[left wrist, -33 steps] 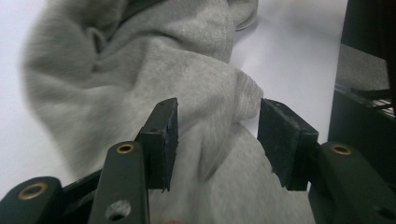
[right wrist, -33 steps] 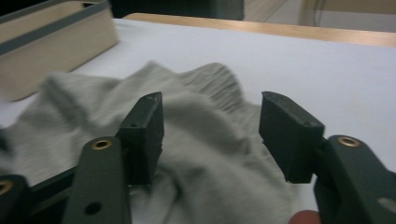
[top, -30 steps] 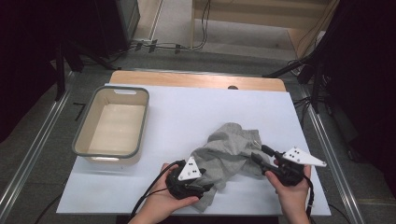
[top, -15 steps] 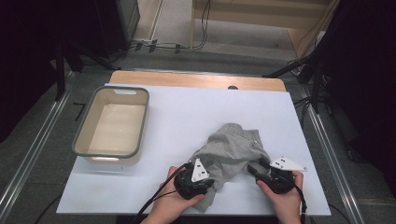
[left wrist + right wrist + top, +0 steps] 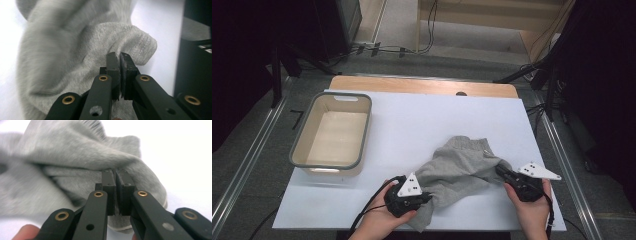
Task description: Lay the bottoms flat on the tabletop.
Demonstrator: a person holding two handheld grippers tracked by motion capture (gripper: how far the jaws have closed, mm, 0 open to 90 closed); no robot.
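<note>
A crumpled grey fabric garment (image 5: 462,167) lies on the white table top (image 5: 422,120), near its front edge. My left gripper (image 5: 428,196) meets the garment's front left end and is shut on a fold of the cloth (image 5: 140,42); the jaws (image 5: 119,56) are pressed together. My right gripper (image 5: 500,171) holds the garment's right end. Its jaws (image 5: 115,173) are shut on a grey fold (image 5: 82,152). A hand holds each gripper at the bottom of the high view.
An empty beige tub with a grey rim (image 5: 343,96) stands at the table's left. A wooden strip (image 5: 422,86) runs along the back edge. Cables and dark stands sit on the floor beyond. The front table edge is close under both hands.
Both grippers drew in toward the garment, then moved apart sideways. The cloth is now stretched wider between them and sits slightly nearer the front edge.
</note>
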